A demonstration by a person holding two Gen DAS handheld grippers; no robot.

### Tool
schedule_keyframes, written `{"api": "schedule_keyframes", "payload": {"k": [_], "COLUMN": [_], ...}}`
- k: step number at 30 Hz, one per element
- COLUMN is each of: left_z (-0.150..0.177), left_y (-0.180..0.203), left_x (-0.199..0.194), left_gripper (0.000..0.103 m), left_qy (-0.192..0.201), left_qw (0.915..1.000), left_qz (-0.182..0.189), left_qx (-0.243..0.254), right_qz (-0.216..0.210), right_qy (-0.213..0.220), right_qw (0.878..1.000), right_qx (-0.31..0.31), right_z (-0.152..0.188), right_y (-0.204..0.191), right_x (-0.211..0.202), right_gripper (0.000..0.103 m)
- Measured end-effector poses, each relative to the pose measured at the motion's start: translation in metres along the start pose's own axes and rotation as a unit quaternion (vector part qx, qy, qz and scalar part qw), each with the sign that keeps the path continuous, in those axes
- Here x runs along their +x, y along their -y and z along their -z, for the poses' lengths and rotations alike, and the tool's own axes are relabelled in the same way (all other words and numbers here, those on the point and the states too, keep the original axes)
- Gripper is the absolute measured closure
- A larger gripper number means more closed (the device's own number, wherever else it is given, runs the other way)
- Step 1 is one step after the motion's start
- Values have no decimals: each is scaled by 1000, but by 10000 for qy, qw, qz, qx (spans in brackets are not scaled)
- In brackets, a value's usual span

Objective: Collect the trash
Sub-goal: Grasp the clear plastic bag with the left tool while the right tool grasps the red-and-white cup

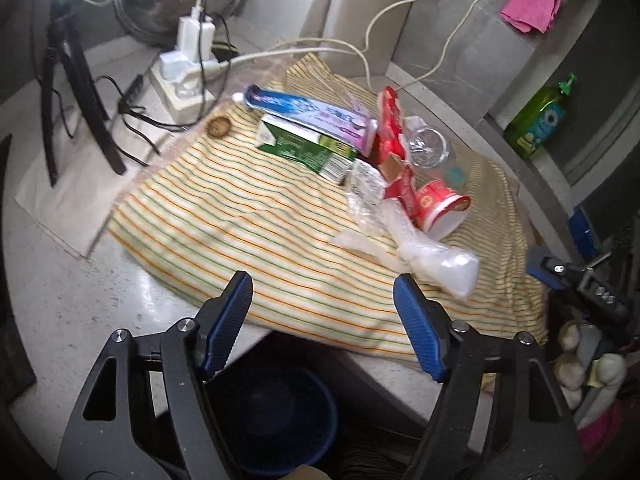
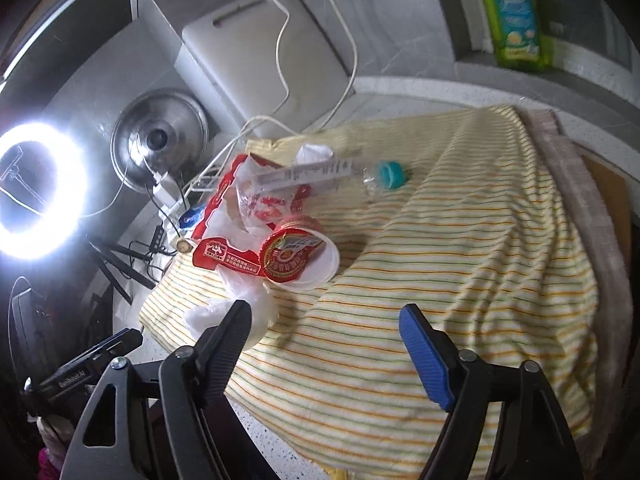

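Observation:
A pile of trash lies on a yellow striped cloth (image 1: 224, 216): a blue toothpaste tube (image 1: 304, 110), a green carton (image 1: 304, 148), red wrappers (image 1: 390, 120), a clear plastic bottle (image 1: 430, 146), a red-and-white cup (image 1: 440, 208) on its side and crumpled clear plastic (image 1: 432, 256). My left gripper (image 1: 322, 300) hovers open over the cloth's near edge, short of the pile, nothing between its blue pads. In the right wrist view the cup (image 2: 300, 256), the red wrapper (image 2: 224, 256), the bottle with a teal cap (image 2: 390, 174) and the plastic (image 2: 240, 312) lie ahead. My right gripper (image 2: 324, 328) is open over the cloth (image 2: 460, 240), its left finger beside the plastic.
A dark blue bin (image 1: 276, 420) stands below the counter edge. A power strip with chargers (image 1: 184, 80), cables, a tripod (image 1: 72, 92), a steel pot lid (image 2: 160, 136) and a lit ring light (image 2: 40, 192) crowd the left. A green soap bottle (image 2: 512, 16) stands on a ledge at the right.

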State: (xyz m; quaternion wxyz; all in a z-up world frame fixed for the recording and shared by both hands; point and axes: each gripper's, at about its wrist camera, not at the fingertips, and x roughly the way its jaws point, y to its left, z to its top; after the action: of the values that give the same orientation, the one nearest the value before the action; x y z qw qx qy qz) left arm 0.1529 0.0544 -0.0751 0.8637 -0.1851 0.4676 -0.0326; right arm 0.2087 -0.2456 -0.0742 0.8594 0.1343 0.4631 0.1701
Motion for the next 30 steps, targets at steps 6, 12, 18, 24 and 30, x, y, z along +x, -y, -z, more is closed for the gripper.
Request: {"api": "schedule_keyframes", "payload": {"k": [6, 12, 18, 24, 30], "left_z": [-11, -15, -19, -14, -27], "left_y": [22, 46, 55, 50, 48], "left_x": [24, 57, 77, 52, 43], "left_gripper": [28, 33, 34, 34, 34], "left_qy": [-252, -580, -806, -717, -456], "left_qw": [9981, 9947, 9913, 9891, 9907], "left_qz": [456, 703, 817, 993, 899], "left_qx": [-319, -481, -645, -813, -913], "right_qz": [23, -62, -99, -159, -305], "right_qy": [-216, -429, -529, -570, -595], "right_qw": [9994, 9974, 9966, 9960, 9959], "right_qx": [-270, -584, -627, -677, -607], "right_z": [-13, -21, -36, -45, -51], "right_y": [2, 2, 7, 12, 15], "right_x": [22, 42, 60, 66, 68], "right_gripper": [31, 40, 48, 52, 52]}}
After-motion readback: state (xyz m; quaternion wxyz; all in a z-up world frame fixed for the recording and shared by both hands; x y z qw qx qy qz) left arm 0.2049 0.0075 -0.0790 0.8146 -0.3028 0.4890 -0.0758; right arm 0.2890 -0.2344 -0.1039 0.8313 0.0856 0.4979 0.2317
